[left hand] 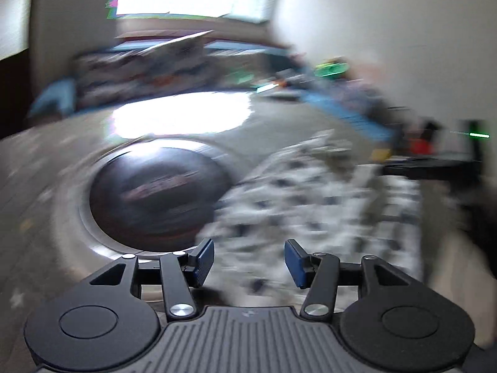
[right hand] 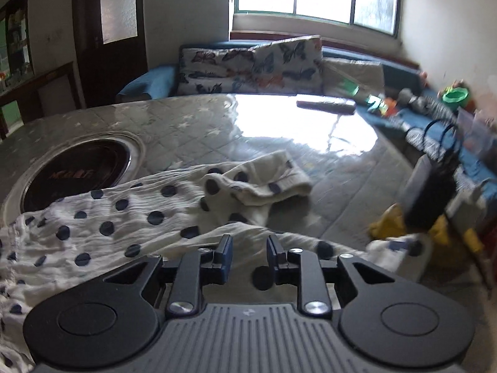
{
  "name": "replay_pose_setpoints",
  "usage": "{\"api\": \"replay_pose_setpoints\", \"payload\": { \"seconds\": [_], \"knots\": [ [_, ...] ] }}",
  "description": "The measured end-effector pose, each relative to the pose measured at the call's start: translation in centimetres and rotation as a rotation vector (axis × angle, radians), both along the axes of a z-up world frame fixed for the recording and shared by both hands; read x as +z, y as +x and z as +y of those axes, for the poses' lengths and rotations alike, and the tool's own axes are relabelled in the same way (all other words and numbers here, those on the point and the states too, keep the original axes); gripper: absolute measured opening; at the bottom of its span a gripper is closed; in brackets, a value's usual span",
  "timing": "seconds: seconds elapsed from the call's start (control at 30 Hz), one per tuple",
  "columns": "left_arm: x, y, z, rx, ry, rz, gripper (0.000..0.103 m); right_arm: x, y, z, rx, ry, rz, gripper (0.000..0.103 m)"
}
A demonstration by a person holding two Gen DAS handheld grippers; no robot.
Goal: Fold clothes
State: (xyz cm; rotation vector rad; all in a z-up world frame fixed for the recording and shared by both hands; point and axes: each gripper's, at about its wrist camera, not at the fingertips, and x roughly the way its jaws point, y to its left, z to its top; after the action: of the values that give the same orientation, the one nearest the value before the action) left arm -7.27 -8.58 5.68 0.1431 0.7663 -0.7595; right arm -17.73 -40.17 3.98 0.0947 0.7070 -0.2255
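Polka-dot garment, white with dark blue dots, lay rumpled on the desk directly ahead of the right gripper and ran off to its left, with a bunched end heaped just beyond the fingertips. The right gripper hovered over the cloth with its fingers parted by a moderate gap and nothing between them. The left wrist view was heavily smeared by motion; there the same dotted garment appeared only as a blotchy white mass ahead and to the right of the left gripper, whose fingers stood spread wide and empty above the fabric's near edge.

Only the sharper right wrist view resolved the dots and wrinkles. A round dark recessed panel with a metal rim sat in the desk, ahead and left of the right gripper, the garment's edge lying over its near side; in the left wrist view that panel filled the space ahead and left of the left gripper. Far ahead of the right gripper lay a dark bar-shaped object on the glossy desk, a butterfly-print cushion on a blue sofa behind it. To the right stood a dark bag with looped handles; its contents could not be seen. A green bowl-like container sat farther right, contents unclear.
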Motion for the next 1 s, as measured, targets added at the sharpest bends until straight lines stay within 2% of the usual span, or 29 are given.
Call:
{"api": "replay_pose_setpoints", "payload": {
  "seconds": [0.13,0.3,0.33,0.4,0.5,0.63,0.8,0.87,1.0],
  "knots": [
    [-2.1,1.8,-0.9,0.099,0.084,0.036,0.056,0.1,1.4,-0.3,0.01,0.026,0.005,0.03],
    [-2.8,1.7,-0.8,0.103,0.084,0.048,0.055,0.0,4.6,-0.3,0.037,0.047,0.008,0.03],
    [-2.9,1.7,-0.8,0.104,0.085,0.047,0.052,0.0,5.4,-0.3,0.044,0.06,0.006,0.03],
    [-2.7,1.5,-1.0,0.098,0.076,0.053,0.033,0.0,6.9,-0.4,0.052,0.081,0.002,0.03],
    [-2.5,1.2,-1.3,0.095,0.082,0.044,0.02,0.1,9.7,-0.7,0.055,0.11,-0.003,0.03],
    [-2.3,0.5,-1.7,0.076,0.102,0.006,0.019,-0.5,13.1,-1.7,0.032,0.175,0.031,0.031],
    [-2.3,0.4,-1.8,0.059,0.104,-0.008,0.023,-2.3,16.3,-3.0,-0.03,0.266,0.099,0.033],
    [-2.4,0.6,-1.6,0.055,0.092,-0.002,0.024,-2.8,16.9,-3.4,-0.048,0.3,0.104,0.038],
    [-2.5,0.8,-1.6,0.042,0.09,-0.006,0.02,-2.8,17.7,-2.9,-0.058,0.29,0.119,0.037]
  ]
}}
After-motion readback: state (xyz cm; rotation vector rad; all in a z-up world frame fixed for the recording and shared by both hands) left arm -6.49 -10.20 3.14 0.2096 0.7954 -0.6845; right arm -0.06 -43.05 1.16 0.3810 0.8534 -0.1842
